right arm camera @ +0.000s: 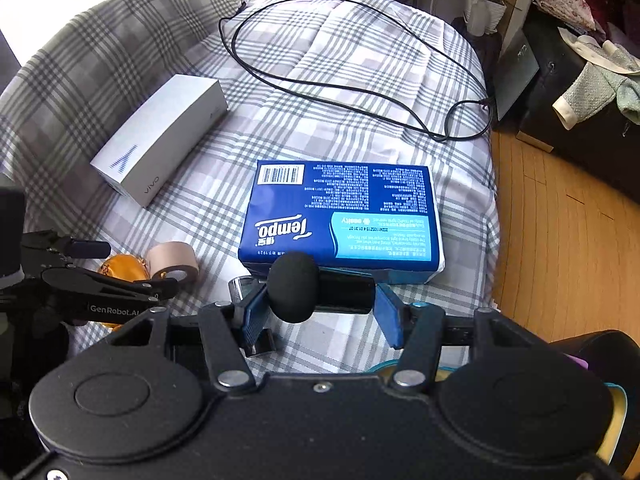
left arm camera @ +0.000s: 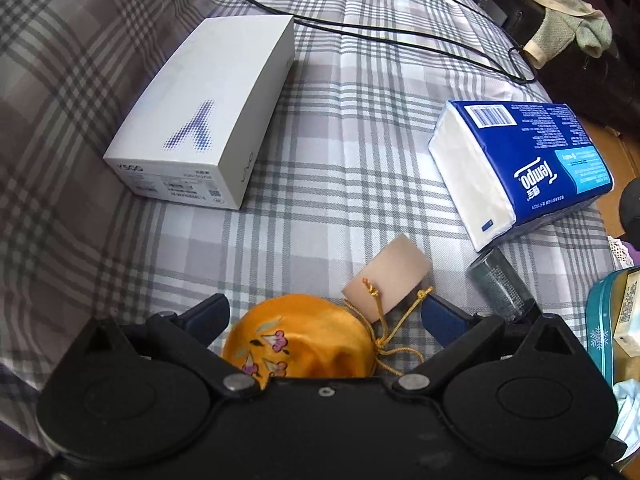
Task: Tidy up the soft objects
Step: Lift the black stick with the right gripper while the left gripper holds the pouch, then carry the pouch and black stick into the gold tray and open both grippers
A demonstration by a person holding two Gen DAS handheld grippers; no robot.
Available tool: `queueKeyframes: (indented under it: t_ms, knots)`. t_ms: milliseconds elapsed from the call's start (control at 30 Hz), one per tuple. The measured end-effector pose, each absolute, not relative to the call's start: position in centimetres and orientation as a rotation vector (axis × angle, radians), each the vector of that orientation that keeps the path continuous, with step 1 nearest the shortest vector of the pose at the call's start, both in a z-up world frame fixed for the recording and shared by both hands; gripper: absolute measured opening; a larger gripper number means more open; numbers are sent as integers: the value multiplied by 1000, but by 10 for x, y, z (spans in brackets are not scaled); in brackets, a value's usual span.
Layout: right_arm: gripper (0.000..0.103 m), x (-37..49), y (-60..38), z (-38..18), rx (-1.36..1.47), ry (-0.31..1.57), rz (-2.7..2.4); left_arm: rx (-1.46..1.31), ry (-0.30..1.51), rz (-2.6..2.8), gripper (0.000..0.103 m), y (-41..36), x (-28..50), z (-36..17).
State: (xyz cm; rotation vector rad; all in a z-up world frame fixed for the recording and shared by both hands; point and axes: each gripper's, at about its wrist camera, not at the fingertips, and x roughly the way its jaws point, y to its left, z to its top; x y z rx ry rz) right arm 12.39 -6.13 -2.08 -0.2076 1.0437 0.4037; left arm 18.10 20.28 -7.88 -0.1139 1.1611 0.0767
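An orange silk pouch (left arm camera: 300, 340) with a gold drawstring lies on the plaid sheet between the fingers of my left gripper (left arm camera: 324, 316), which stands open around it. It also shows in the right wrist view (right arm camera: 122, 266). A beige tape roll (left arm camera: 390, 278) lies just past the pouch. A blue Tempo tissue pack (left arm camera: 532, 168) lies to the right and shows in the right wrist view (right arm camera: 344, 216). My right gripper (right arm camera: 316, 308) is shut on a black microphone (right arm camera: 316, 286) with a foam head, held crosswise just above the bed.
A white vivo phone box (left arm camera: 208, 116) lies at the left. A black cable (right arm camera: 360, 92) loops across the far bed. A small glass (left arm camera: 500, 284) lies by the tissue pack. A teal tin (left arm camera: 604, 320) sits at the right. Wooden floor (right arm camera: 568, 232) lies beyond the bed's right edge.
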Motion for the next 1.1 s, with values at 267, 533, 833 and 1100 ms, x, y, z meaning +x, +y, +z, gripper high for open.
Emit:
queueKeyframes:
  t_ms: [267,533,833,1100]
  knots:
    - [55,119,-64,-7,-198,999,421,-185,1372,162,99,215,188,-105]
    - [55,111,-81,6,-168,972,410,-154,1341,136,78,208,188,-103]
    - [55,109,-111,20,-114,941,350,-125,1241,190,73,204,175,-78]
    - [55,107,-138,26,-121,949,262,-130,1148,242,73,203,153,-31]
